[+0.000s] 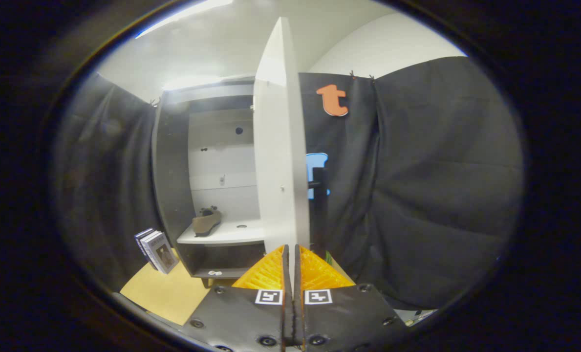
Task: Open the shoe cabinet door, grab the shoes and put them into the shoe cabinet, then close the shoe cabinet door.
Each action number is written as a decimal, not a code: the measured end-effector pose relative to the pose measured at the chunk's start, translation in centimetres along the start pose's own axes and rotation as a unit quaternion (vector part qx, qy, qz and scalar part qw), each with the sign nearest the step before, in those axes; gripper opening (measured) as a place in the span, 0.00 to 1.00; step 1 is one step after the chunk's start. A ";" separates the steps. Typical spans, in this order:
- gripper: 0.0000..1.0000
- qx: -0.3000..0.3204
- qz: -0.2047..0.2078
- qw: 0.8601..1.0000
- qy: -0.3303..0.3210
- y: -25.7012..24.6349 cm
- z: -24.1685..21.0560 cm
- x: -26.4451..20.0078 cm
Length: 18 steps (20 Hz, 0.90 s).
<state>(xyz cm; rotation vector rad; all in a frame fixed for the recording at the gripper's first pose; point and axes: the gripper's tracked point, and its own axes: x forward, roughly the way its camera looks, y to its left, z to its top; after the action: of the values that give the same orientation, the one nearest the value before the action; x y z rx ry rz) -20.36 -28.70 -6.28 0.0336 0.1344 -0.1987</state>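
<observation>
The shoe cabinet (173,171) stands ahead with a dark frame and a pale inside. Its white door (278,161) is swung open and faces me nearly edge-on, its lower edge just ahead of my fingertips. A dark handle (315,185) sticks out from the door's right face. One brown shoe (207,222) lies on the white shelf (231,234) inside, left of the door. My gripper (290,248) is shut, its fingers pressed together with nothing between them, right at the door's edge; whether they touch it I cannot tell.
A few books (156,250) lean upright beside the cabinet's lower left corner on a yellowish wooden surface (168,293). Black cloth (441,186) hangs to the right of the door and to the left of the cabinet.
</observation>
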 end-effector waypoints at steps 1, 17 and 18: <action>0.02 -0.008 0.009 1.000 0.003 1.1 -0.6 0.1; 0.02 -0.071 0.126 0.975 0.170 16.1 -20.8 6.4; 0.02 -0.072 0.132 0.971 0.184 16.8 -22.4 6.9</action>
<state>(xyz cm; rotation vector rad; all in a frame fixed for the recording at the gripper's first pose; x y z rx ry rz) -13.24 -12.53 -29.05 -0.0575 0.5108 0.0866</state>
